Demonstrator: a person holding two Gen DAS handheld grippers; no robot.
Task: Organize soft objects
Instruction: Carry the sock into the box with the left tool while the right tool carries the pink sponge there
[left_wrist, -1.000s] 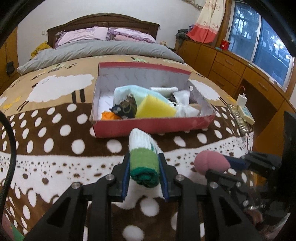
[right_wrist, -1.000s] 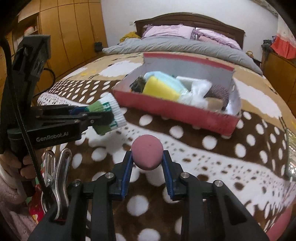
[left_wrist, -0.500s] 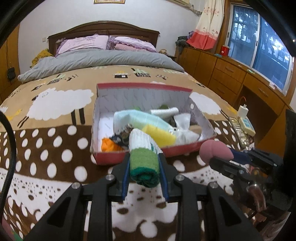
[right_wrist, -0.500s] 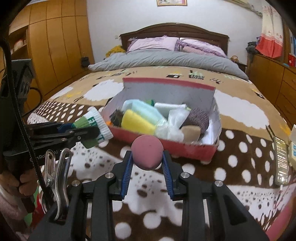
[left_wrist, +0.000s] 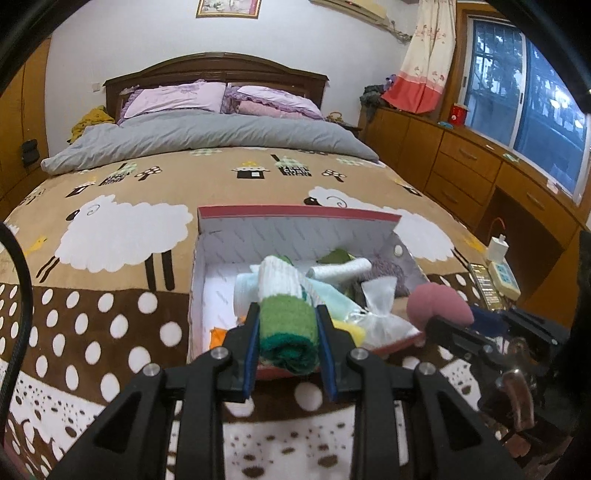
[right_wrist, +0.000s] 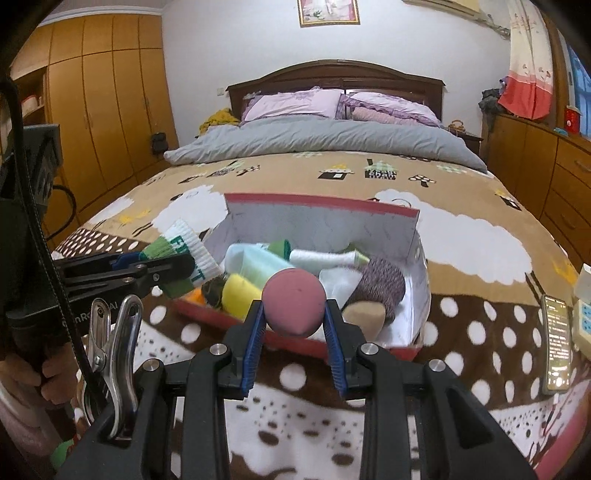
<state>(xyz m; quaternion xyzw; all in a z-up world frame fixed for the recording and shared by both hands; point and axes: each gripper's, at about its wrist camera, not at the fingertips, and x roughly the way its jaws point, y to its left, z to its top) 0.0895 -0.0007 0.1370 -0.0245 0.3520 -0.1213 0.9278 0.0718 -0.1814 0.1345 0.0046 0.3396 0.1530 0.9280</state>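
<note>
We see the left gripper (left_wrist: 287, 345) with its fingers clamped on a rolled sock (left_wrist: 286, 312), green at the near end and white ribbed at the far end, which sticks out forward over the near wall of the red box (left_wrist: 295, 213). The right gripper (right_wrist: 294, 330) has its fingers pressed on either side of a pink sponge ball (right_wrist: 293, 302), held in the air just before the box's near edge.

The box sits on the bed (left_wrist: 122, 295), on the brown blanket with white dots and sheep. Inside it lie a pale blue cloth (right_wrist: 255, 260), a yellow sponge (right_wrist: 242, 295), a white rolled sock (right_wrist: 325, 257), a purple-and-white knitted piece (right_wrist: 382, 282), a tan sponge (right_wrist: 364, 319) and a crumpled clear wrapper (left_wrist: 380, 306); something orange (left_wrist: 218, 334) shows in the near left corner, though we cannot tell what it is.

From the right wrist view, the left gripper comes in from the left side, with the sock over the box's left corner. A phone (right_wrist: 557, 343) lies on the blanket well to the right of the box.
</note>
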